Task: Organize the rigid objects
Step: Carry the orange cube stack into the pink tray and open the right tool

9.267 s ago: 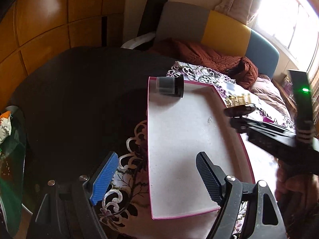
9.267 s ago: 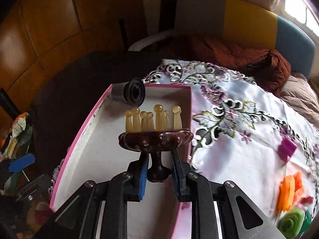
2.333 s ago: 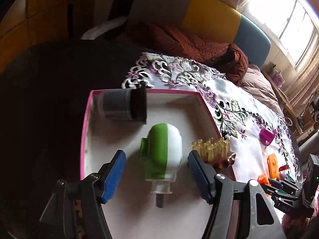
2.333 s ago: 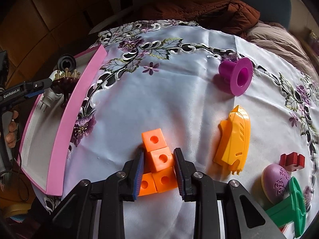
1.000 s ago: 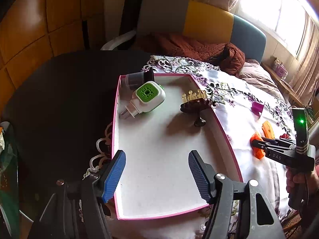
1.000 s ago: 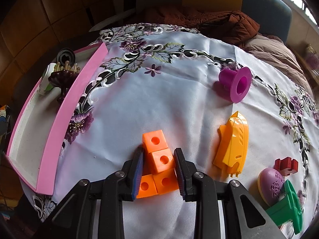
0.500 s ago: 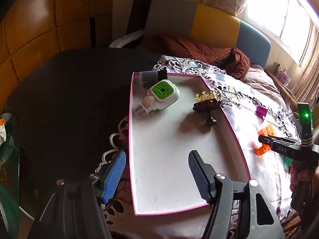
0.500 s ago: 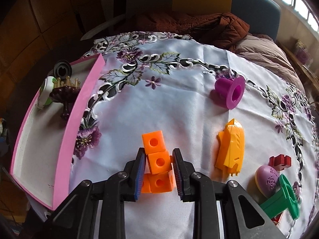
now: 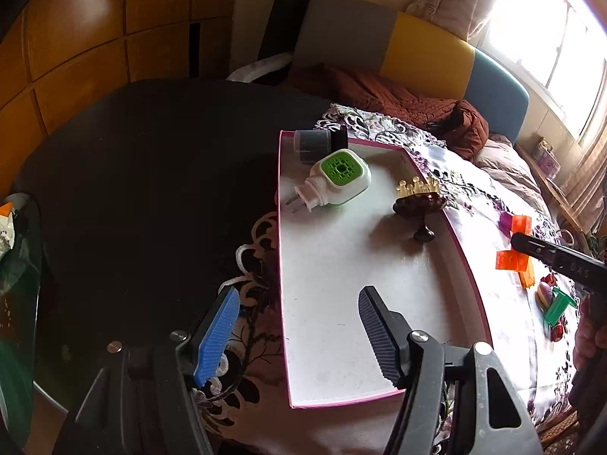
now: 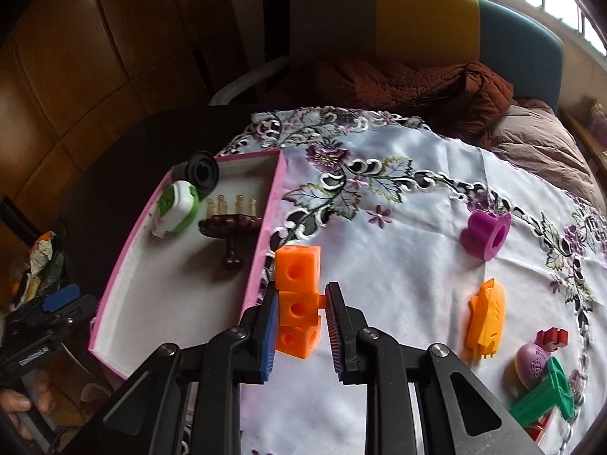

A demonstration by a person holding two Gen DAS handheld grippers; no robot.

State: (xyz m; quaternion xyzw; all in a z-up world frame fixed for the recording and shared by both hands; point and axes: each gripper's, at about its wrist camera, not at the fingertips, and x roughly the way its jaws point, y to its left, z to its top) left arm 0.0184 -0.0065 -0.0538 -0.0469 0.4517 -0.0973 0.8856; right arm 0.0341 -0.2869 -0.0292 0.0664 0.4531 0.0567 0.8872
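In the right wrist view my right gripper (image 10: 302, 297) is shut on a stack of three joined orange blocks (image 10: 297, 273), its jaws still tightening on the middle one. The stack hangs above the cloth just right of the pink-rimmed white tray (image 10: 265, 235). Inside the tray lie a green-and-white plug-in device (image 9: 337, 178), a black cylinder (image 9: 318, 144) and a dark stand with pale pegs (image 9: 417, 201). My left gripper (image 9: 297, 299) hovers open over the tray's (image 9: 280, 189) near left edge, with nothing between its fingers. At the right edge of that view are the right gripper's fingers (image 9: 531, 244) and the orange blocks (image 9: 510, 259).
On the embroidered white cloth (image 10: 398, 227) lie a purple spool (image 10: 487, 233), a yellow-orange toy (image 10: 487, 314), a red piece (image 10: 552, 337), a purple egg (image 10: 531, 362) and a green piece (image 10: 546, 394). A dark tabletop (image 9: 151, 170) spreads to the left. Behind stands a sofa with a brown blanket (image 10: 417, 83).
My right gripper has risen with the orange blocks, lifting them off the cloth and nearer the tray. My left gripper has drifted left, so the tray sits further right in its view.
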